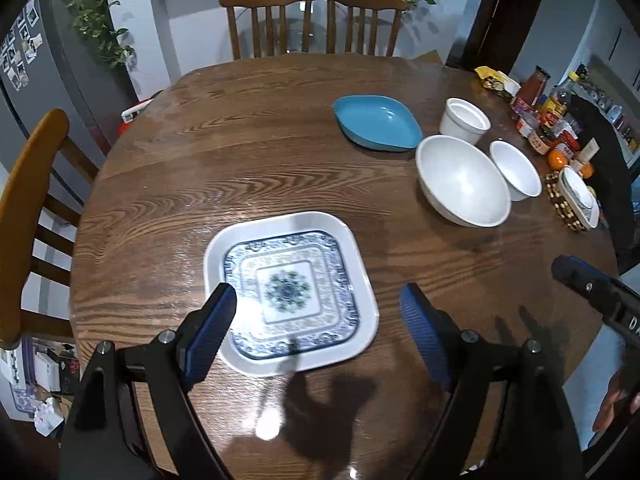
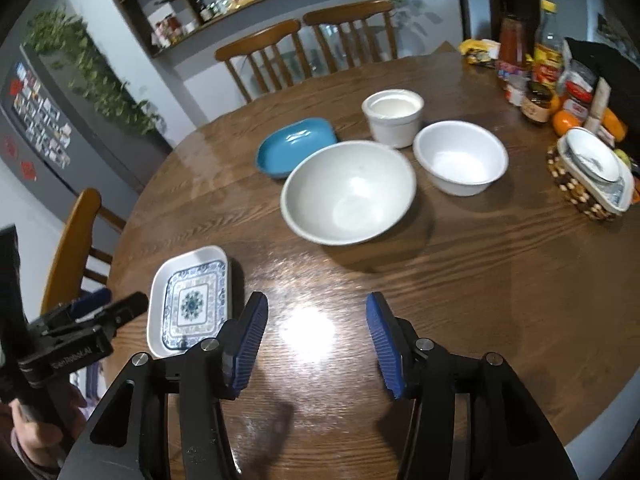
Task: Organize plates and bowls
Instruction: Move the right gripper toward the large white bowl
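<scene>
A square white plate with a blue pattern (image 1: 292,292) lies on the round wooden table (image 1: 260,152), right under my open left gripper (image 1: 318,296); it also shows in the right wrist view (image 2: 190,300). A blue dish (image 1: 378,127) (image 2: 296,146), a large white bowl (image 1: 462,180) (image 2: 348,192), a small white bowl (image 1: 516,170) (image 2: 460,156) and a white cup-like pot (image 1: 464,120) (image 2: 394,116) stand further back. My right gripper (image 2: 316,308) is open and empty above bare table, short of the large bowl. It shows at the right edge of the left wrist view (image 1: 568,272).
Bottles, jars and oranges (image 2: 540,80) crowd the table's right edge, with a dish on a beaded mat (image 2: 592,172). Wooden chairs (image 1: 312,20) stand behind the table and one stands at the left (image 1: 32,200).
</scene>
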